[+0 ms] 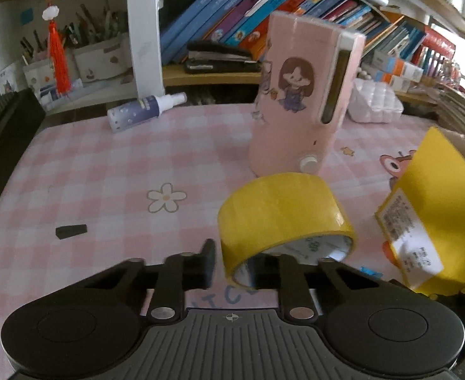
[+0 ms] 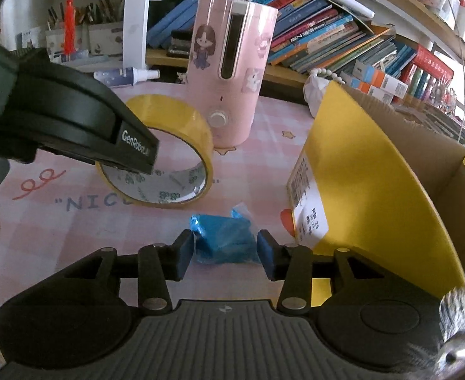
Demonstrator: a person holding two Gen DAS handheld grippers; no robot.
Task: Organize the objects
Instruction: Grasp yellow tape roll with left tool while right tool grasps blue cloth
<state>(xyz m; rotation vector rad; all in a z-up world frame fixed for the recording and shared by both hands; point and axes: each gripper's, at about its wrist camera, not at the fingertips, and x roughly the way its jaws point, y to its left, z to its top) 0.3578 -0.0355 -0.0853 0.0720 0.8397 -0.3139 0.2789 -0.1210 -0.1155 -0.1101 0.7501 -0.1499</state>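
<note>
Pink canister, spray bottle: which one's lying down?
The spray bottle, flat on its side by the white post; the pink canister stands upright.

Left gripper (image 1: 232, 266) angled down toward the table, jaws clamped on a thin wall. Right gripper (image 2: 226, 253) also angled down, near the table, jaws parted around a bundle, pads not pressing.

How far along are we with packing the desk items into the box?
Done: nothing visible in the cardboard box, though part of its inside is hidden. In hand: left gripper is shut on the yellow tape roll's wall; right gripper straddles the blue packet, pads apparently not pressing. Left: both items, plus the pink appliance and spray bottle, remain on the desk.
</note>
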